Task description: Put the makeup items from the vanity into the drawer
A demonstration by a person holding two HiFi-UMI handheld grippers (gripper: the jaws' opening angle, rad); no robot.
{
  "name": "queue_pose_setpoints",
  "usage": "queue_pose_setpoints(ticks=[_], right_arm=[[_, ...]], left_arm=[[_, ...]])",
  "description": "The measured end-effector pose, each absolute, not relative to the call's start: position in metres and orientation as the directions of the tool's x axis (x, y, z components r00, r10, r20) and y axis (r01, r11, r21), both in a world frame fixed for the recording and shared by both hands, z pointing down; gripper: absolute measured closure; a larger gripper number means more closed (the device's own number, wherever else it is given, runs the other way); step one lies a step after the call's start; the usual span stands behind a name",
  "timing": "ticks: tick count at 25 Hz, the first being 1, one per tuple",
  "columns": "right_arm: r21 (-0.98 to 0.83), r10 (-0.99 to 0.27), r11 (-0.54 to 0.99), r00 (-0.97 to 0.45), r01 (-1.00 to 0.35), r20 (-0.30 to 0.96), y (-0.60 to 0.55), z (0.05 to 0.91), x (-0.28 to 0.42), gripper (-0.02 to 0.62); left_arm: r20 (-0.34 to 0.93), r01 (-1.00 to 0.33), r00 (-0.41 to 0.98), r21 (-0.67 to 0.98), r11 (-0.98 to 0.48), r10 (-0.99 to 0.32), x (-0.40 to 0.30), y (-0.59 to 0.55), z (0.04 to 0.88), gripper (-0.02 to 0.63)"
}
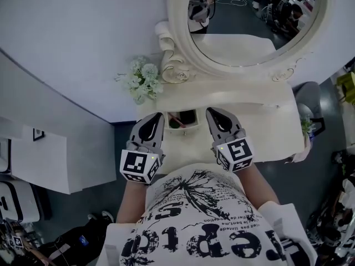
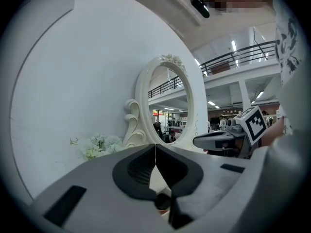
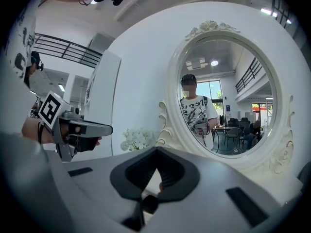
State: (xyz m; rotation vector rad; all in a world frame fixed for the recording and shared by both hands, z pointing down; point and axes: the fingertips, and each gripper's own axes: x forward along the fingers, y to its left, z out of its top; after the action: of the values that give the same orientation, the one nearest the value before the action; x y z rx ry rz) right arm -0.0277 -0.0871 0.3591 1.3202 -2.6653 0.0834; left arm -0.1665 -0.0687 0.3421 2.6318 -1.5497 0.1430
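While the left gripper (image 1: 155, 120) and right gripper (image 1: 215, 116) have their fingers closed on nothing, the makeup items (image 1: 177, 119) lie in the open drawer (image 1: 190, 129) between them, untouched.

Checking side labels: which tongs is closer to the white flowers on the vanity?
The left tongs: the white flowers stand just beyond its tip, while the right tongs sits farther off, below the mirror.

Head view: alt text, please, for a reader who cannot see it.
A person holds the left hand-held gripper and right hand-held gripper, both shut and empty, flanking an open compartment on a white vanity. Beyond stand white flowers and an oval mirror.
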Motion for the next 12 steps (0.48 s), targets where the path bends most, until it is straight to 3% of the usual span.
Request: queue_pose_setpoints(ticks=[12], right_arm=[[0.012,-0.777,0.617,-0.607,-0.787,0.168,-0.0886,0.3582,-0.0268,0.578]], left_arm=[[0.145,-0.878,0.474,0.003,-0.479,-0.868,-0.161,-0.0684,0.3473,0.584]])
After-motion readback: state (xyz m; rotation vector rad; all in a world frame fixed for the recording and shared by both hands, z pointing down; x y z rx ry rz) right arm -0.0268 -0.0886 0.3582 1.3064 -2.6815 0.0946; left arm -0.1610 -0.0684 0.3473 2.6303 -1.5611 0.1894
